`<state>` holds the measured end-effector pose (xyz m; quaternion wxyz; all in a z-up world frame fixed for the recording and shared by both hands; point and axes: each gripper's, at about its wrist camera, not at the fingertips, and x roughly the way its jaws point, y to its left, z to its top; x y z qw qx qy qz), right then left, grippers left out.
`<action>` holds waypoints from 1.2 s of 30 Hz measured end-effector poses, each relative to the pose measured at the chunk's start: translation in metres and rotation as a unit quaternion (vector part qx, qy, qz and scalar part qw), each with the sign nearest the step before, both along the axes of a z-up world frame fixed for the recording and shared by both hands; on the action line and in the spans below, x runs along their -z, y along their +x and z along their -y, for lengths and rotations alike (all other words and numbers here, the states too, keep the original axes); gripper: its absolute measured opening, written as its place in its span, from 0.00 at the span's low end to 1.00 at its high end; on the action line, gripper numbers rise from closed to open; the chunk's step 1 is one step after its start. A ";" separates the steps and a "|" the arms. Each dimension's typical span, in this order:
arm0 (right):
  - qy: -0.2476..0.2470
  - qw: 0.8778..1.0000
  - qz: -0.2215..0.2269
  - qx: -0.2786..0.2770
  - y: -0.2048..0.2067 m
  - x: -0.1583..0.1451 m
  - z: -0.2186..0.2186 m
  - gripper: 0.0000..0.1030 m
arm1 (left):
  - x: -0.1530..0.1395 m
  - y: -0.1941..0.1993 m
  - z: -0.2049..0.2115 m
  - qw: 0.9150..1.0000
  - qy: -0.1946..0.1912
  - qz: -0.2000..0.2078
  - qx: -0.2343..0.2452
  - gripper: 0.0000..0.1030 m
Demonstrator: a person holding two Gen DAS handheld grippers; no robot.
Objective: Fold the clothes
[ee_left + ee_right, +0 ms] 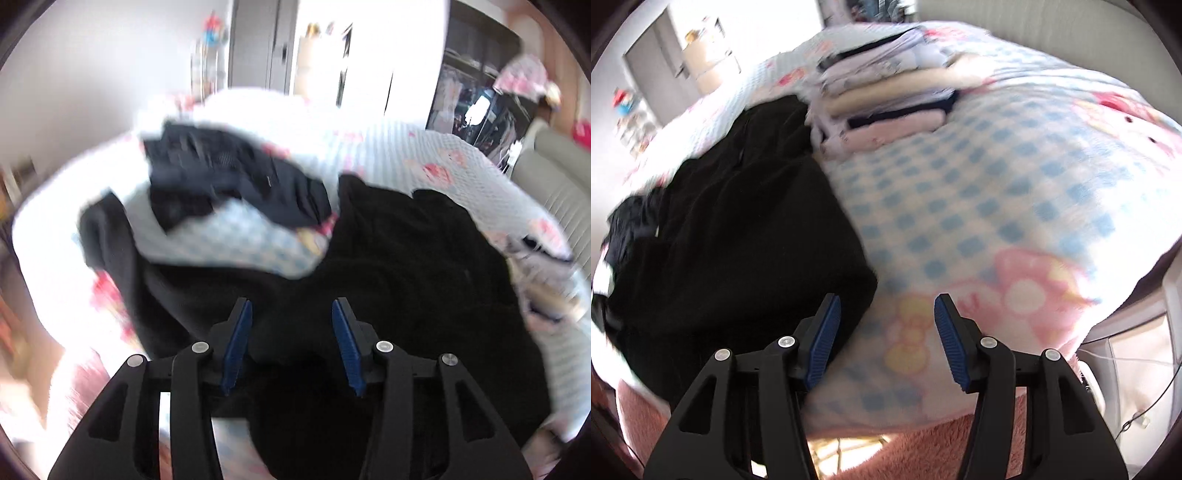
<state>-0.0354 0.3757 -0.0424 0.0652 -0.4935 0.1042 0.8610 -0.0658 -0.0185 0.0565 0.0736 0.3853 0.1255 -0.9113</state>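
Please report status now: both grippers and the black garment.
Left gripper open above black garment. Right gripper open above checked blanket, beside garment's edge. Folded stack behind, clear.

The left gripper [291, 306] pointed steeply downward, blue-padded jaws parted, nothing between them; the right gripper [886, 301] likewise angled down, jaws apart.

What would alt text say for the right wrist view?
An open hand-held gripper hangs over a blue-checked cartoon blanket on a bed. A black garment lies to its left, with a stack of folded clothes behind.
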 end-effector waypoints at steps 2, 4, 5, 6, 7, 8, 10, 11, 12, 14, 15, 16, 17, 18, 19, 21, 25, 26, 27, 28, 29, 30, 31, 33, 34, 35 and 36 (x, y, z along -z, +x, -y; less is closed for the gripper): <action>-0.005 0.999 0.021 -0.027 0.002 0.005 0.005 0.53 | 0.005 -0.008 -0.021 0.997 -0.004 0.004 0.071 0.46; -0.030 0.998 0.025 -0.049 0.003 0.010 0.009 0.53 | 0.012 -0.011 -0.052 0.987 0.002 0.006 0.158 0.46; -0.039 0.998 0.022 -0.052 0.001 0.011 0.010 0.53 | 0.021 -0.013 -0.074 0.977 0.018 0.016 0.213 0.46; -0.046 0.997 0.016 -0.054 -0.002 0.012 0.012 0.53 | 0.030 -0.018 -0.089 0.968 0.034 0.028 0.246 0.47; -0.050 0.997 0.006 -0.051 -0.006 0.012 0.013 0.53 | 0.041 -0.022 -0.104 0.962 0.046 0.048 0.267 0.48; -0.051 0.998 -0.004 -0.043 -0.010 0.012 0.013 0.53 | 0.054 -0.026 -0.119 0.954 0.058 0.071 0.286 0.49; -0.025 0.999 -0.028 -0.011 -0.019 0.012 0.010 0.53 | 0.081 -0.030 -0.133 0.952 0.053 0.116 0.280 0.49; -0.001 1.000 -0.028 0.005 -0.023 0.015 0.007 0.53 | 0.094 -0.032 -0.138 0.951 0.048 0.138 0.273 0.49; 0.011 0.999 -0.025 0.021 -0.026 0.019 0.004 0.53 | 0.102 -0.031 -0.136 0.951 0.054 0.148 0.266 0.49; 0.007 0.999 -0.014 0.048 -0.027 0.027 -0.005 0.53 | 0.103 -0.028 -0.118 0.955 0.069 0.139 0.254 0.49; -0.001 0.998 -0.012 0.055 -0.023 0.030 -0.008 0.53 | 0.101 -0.027 -0.109 0.959 0.056 0.135 0.244 0.48; 0.004 0.998 -0.010 0.056 -0.019 0.032 -0.010 0.53 | 0.100 -0.027 -0.101 0.963 0.033 0.134 0.232 0.48; 0.014 0.999 -0.008 0.051 -0.016 0.033 -0.009 0.53 | 0.100 -0.028 -0.092 0.965 0.023 0.137 0.225 0.48; 0.025 0.999 -0.006 0.044 -0.013 0.033 -0.007 0.53 | 0.101 -0.029 -0.084 0.963 0.036 0.142 0.226 0.48; 0.032 0.999 -0.006 0.041 -0.010 0.031 -0.005 0.53 | 0.103 -0.030 -0.076 0.960 0.059 0.146 0.231 0.48; 0.038 0.998 -0.017 0.038 -0.004 0.022 -0.004 0.53 | 0.103 -0.028 -0.071 0.957 0.075 0.148 0.237 0.48; 0.022 0.996 -0.087 0.026 0.010 -0.021 -0.007 0.53 | 0.093 -0.028 -0.085 0.952 0.076 0.122 0.269 0.49; 0.011 0.996 -0.092 0.016 0.009 -0.026 -0.008 0.53 | 0.090 -0.029 -0.090 0.949 0.086 0.113 0.283 0.51; 0.001 0.995 -0.095 0.008 0.007 -0.028 -0.010 0.53 | 0.092 -0.030 -0.097 0.945 0.092 0.113 0.292 0.56; -0.008 0.995 -0.097 0.003 0.003 -0.028 -0.010 0.53 | 0.097 -0.030 -0.104 0.942 0.098 0.118 0.299 0.58; -0.014 0.996 -0.093 0.000 -0.001 -0.024 -0.011 0.53 | 0.102 -0.031 -0.111 0.938 0.103 0.124 0.306 0.58; -0.019 0.997 -0.078 0.001 -0.007 -0.013 -0.010 0.53 | 0.108 -0.030 -0.117 0.938 0.098 0.132 0.306 0.58; -0.022 0.998 -0.059 0.003 -0.012 0.000 -0.009 0.53 | 0.112 -0.029 -0.121 0.940 0.082 0.137 0.301 0.57; -0.019 0.999 -0.022 0.013 -0.018 0.024 -0.008 0.52 | 0.111 -0.024 -0.122 0.943 0.063 0.130 0.299 0.57; -0.019 1.000 -0.014 0.017 -0.016 0.031 -0.010 0.51 | 0.110 -0.023 -0.121 0.943 0.058 0.129 0.301 0.57; -0.023 0.999 -0.019 0.017 -0.012 0.032 -0.012 0.51 | 0.111 -0.025 -0.119 0.941 0.052 0.133 0.306 0.57; -0.025 0.999 -0.025 0.019 -0.006 0.030 -0.015 0.51 | 0.114 -0.028 -0.120 0.936 0.046 0.141 0.319 0.59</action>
